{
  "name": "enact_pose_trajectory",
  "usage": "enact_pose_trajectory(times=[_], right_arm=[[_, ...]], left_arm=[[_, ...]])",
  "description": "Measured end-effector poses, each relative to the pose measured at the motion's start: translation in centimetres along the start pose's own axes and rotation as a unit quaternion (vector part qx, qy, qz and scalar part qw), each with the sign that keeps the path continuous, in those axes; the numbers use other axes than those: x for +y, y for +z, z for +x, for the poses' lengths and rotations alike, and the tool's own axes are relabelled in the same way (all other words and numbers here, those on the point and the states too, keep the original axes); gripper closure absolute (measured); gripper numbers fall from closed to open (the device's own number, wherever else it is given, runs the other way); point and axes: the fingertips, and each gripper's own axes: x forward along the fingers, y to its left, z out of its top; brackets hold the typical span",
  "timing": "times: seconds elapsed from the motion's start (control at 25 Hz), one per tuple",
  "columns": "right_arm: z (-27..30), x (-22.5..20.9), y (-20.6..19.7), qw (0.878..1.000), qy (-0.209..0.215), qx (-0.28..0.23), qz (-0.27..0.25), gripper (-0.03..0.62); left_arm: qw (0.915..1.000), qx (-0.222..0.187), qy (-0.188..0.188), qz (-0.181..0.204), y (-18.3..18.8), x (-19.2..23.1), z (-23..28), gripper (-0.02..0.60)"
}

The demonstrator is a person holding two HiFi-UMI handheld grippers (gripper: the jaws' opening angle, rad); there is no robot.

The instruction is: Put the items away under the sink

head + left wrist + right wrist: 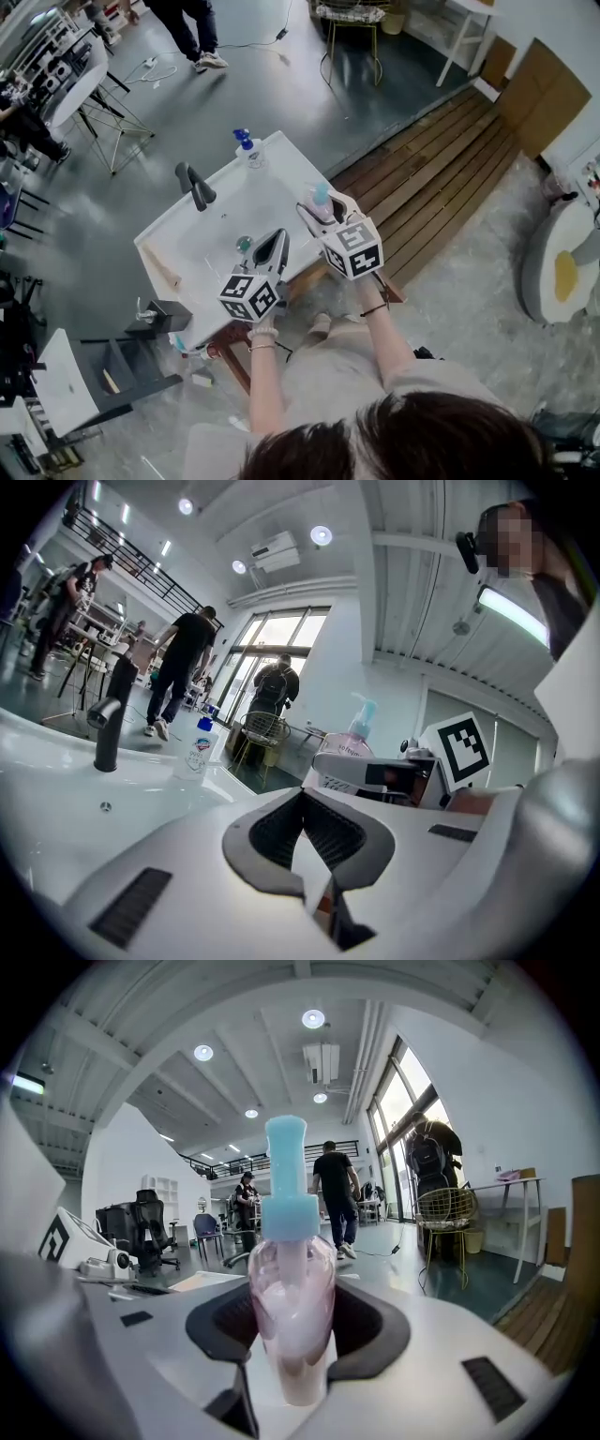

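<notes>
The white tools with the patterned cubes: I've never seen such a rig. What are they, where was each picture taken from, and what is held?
A person holds a grasping tool in each hand; the cubes belong to them. The head view looks down from the person's head; the other two views look along each tool's jaws. The right tool grips a pinkish pump bottle with a blue pump. The left tool is shut and empty. Below them is a white sink with a black faucet and a blue-capped bottle on its far rim.
</notes>
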Motion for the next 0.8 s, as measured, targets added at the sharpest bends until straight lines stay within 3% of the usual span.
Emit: enact_pose_trajectory(times=[0.36, 0.8], right_arm=[[-2.5, 0.3, -1.4, 0.999, 0.031, 0.01, 0.003, 0.393], [-7.4, 0.8, -2.6, 0.996, 0.081, 0.021, -0.003, 0.393]], left_arm=[[0.9996, 0.0, 0.029, 0.0, -1.2, -1.9, -0.6, 0.578], [0.9977, -0.012, 0.066, -0.002, -2.8, -7.5, -1.5, 0.578]])
